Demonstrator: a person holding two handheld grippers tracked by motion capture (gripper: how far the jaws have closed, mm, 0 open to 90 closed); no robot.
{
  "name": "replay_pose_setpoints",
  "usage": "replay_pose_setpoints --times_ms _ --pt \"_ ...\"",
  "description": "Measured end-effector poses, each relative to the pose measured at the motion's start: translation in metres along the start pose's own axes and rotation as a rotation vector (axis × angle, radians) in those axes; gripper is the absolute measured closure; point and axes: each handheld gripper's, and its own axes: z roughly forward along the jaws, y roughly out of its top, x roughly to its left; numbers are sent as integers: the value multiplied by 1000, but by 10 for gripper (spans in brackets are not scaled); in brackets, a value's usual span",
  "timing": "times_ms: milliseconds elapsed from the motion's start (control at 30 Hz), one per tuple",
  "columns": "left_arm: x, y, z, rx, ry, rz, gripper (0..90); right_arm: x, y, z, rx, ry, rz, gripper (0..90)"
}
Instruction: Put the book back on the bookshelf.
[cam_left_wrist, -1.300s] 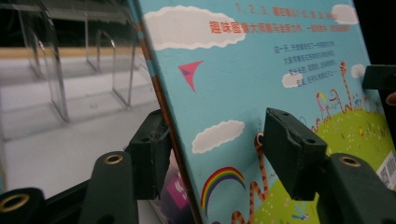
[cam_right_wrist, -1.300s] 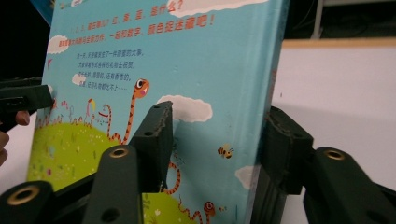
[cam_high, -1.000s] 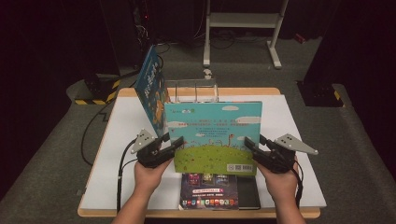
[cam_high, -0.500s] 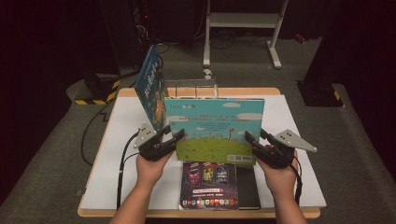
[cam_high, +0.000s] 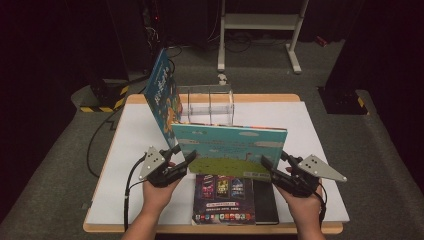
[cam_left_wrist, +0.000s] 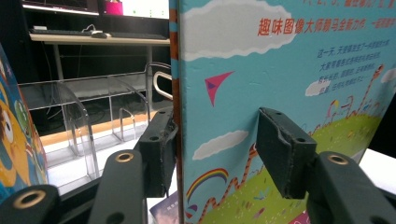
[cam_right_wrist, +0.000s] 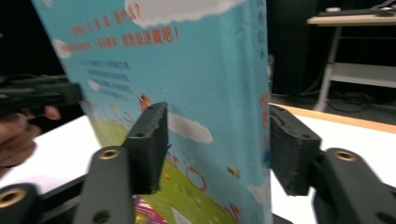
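Starting at the pads (cam_left_wrist: 285, 154) of the left gripper (cam_left_wrist: 217, 121): just been easing wider, with the teal picture book (cam_left_wrist: 280, 70) standing on edge between them. Looks like contact on the spine side only, with a sliver of gap on the cover side, so no real squeeze. Much the same along the right gripper (cam_right_wrist: 217, 140): just been opening too, near pad close against the cover, far pad clearly off the book's edge. Counts as loosened at both ends, nothing clamped.

Moving outward, from the high view: flanked at its two short ends by the left gripper (cam_high: 184, 154) and the right gripper (cam_high: 272, 159). Stands nearly upright, long edge down, about the middle of the white table (cam_high: 320, 125), bottom edge at the far side of a dark book (cam_high: 225, 197) lying flat. Cannot tell whether resting on that or on the table just behind. Beyond, near the far edge, a clear rack (cam_high: 210, 102), with a second picture book (cam_high: 162, 97) leaning at its left side.

Reads as a re-grip or a letting-go on the way to the rack — not yet slotted in. With both holds slack, little to stop a tip forward or back. Probably calls for closing again before any lift toward a free slot.
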Motion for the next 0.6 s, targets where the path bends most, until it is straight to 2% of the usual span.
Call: replay_pose_setpoints --times_ms 100,233,300,433,500,567,600 --pt "1 -1 -1 4 -2 -1 467 1 5 3 0 51 6 382" --pt "2 -2 -1 0 -14 6 464 2 15 7 -4 91 -30 385" --pt "2 -2 0 2 -19 13 464 2 20 11 7 120 -33 404" --pt "6 -2 1 21 -10 10 460 7 22 12 20 146 -69 515" --pt "11 -4 2 44 23 -4 469 6 21 9 17 200 -82 613" --pt "15 -7 0 49 27 -23 474 9 20 6 21 240 -121 768" --pt "16 -9 -2 51 34 -18 475 13 20 5 21 257 -146 799"
